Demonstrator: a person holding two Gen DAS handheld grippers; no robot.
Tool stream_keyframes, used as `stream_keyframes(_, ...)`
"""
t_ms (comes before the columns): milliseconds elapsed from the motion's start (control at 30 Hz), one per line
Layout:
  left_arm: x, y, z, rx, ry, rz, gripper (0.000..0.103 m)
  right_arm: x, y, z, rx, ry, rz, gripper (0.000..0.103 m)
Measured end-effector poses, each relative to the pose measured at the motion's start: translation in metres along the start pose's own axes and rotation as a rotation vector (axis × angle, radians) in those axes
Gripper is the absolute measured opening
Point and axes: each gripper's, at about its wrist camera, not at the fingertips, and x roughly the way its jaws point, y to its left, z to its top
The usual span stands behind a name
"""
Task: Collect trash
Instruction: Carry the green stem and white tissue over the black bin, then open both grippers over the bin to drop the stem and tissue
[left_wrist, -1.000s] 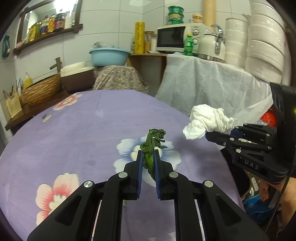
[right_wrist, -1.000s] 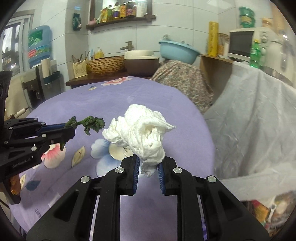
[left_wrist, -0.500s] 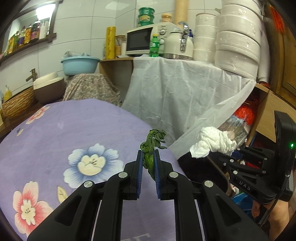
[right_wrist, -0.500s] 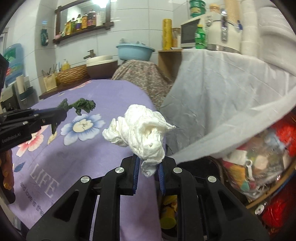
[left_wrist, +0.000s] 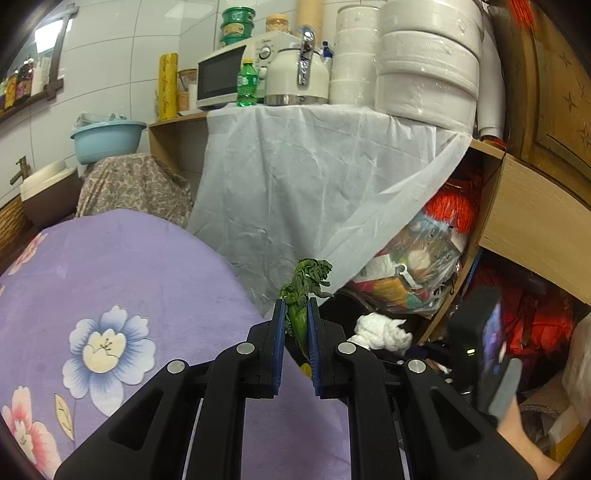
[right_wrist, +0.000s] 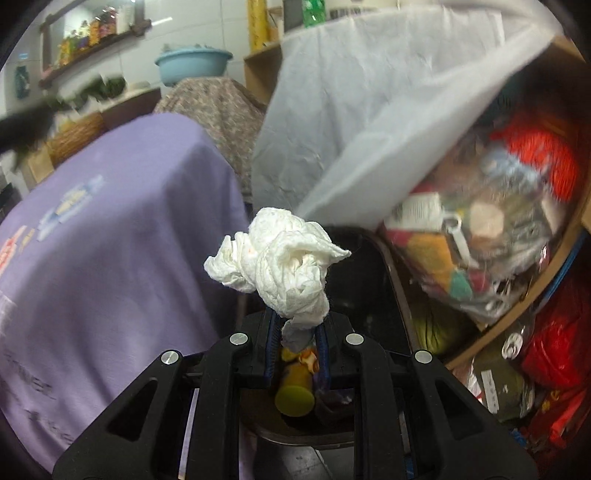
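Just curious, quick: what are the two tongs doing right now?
Left tongs: closed on the wilted green vegetable scrap.
Right tongs: closed on the crumpled white tissue.

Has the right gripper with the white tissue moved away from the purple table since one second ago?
Yes. The right gripper, shut on the crumpled tissue, was over the purple tablecloth; now it is past the table edge, above the dark bin.
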Motion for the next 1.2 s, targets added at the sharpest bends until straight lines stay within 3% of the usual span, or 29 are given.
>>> stream_keyframes(233, 0.025, -0.018, -0.008, 0.016, 0.064, -0.042, 0.012, 0.056, -0.026, -0.032, 0.070, 0.117, -0.017, 0.019)
stream_keyframes(433, 0.040, -0.034, -0.015, 0.036, 0.096, -0.064, 0.012, 0.085, -0.036, -0.046, 0.095, 0.166, -0.033, 0.020)
stream_keyframes(533, 0.046, -0.038, -0.017, 0.041, 0.112, -0.069, 0.012, 0.091, -0.037, -0.047, 0.101, 0.172, -0.037, 0.034)
stream_keyframes(567, 0.048, -0.040, -0.018, 0.045, 0.117, -0.069, 0.012, 0.092, -0.037, -0.049, 0.104, 0.169, -0.038, 0.044)
stream_keyframes(600, 0.050, -0.041, -0.019, 0.047, 0.121, -0.068, 0.012, 0.091, -0.036, -0.049, 0.108, 0.162, -0.040, 0.053)
stream_keyframes(667, 0.056, -0.044, -0.021, 0.050, 0.135, -0.073, 0.012, 0.087, -0.035, -0.048, 0.112, 0.146, -0.052, 0.060)
stream_keyframes(1033, 0.103, -0.076, -0.027, 0.047, 0.249, -0.171, 0.012, 0.039, -0.056, -0.061, 0.196, 0.068, -0.094, 0.071)
stream_keyframes(1200, 0.130, -0.090, -0.036, 0.064, 0.295, -0.145, 0.012, 0.020, -0.066, -0.075, 0.224, 0.071, -0.153, 0.071)
